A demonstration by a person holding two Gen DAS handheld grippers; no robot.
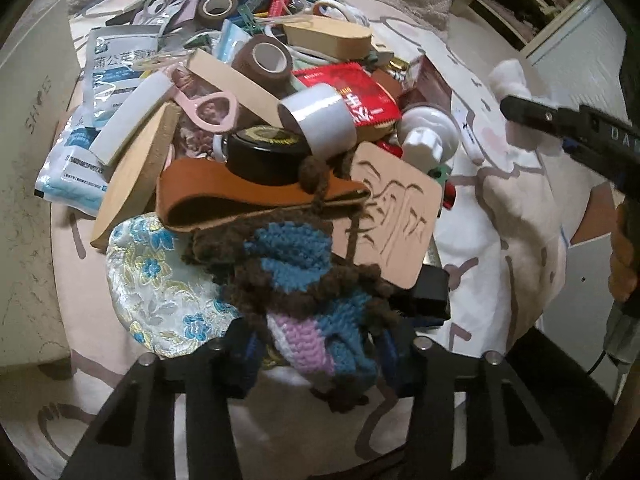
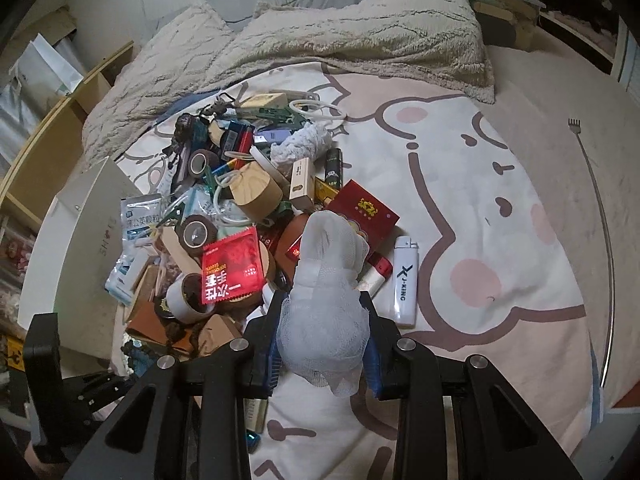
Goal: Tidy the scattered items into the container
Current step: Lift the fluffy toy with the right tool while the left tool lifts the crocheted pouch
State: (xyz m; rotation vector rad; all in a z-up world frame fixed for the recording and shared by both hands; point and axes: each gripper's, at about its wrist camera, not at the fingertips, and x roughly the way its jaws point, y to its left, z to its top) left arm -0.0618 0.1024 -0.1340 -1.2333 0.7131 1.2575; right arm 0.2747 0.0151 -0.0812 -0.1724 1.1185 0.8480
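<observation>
A crocheted pouch (image 1: 304, 312) is clamped in the left gripper (image 1: 316, 360), and a white gauze bundle (image 2: 324, 304) is clamped in the right gripper (image 2: 320, 344). Beyond both lies the pile (image 2: 240, 208). The white shoebox (image 2: 80, 248) stands left of it, nearer the left gripper.

"XJ-KING" is printed on the white lighter (image 2: 405, 282) — "SHOES" is read on the white box (image 1: 28, 92). Chinese characters "蒲公英颗粒" are printed on the blue-white sachet (image 1: 116, 76); "DA…" is partly seen on the right gripper (image 1: 520, 108).
</observation>
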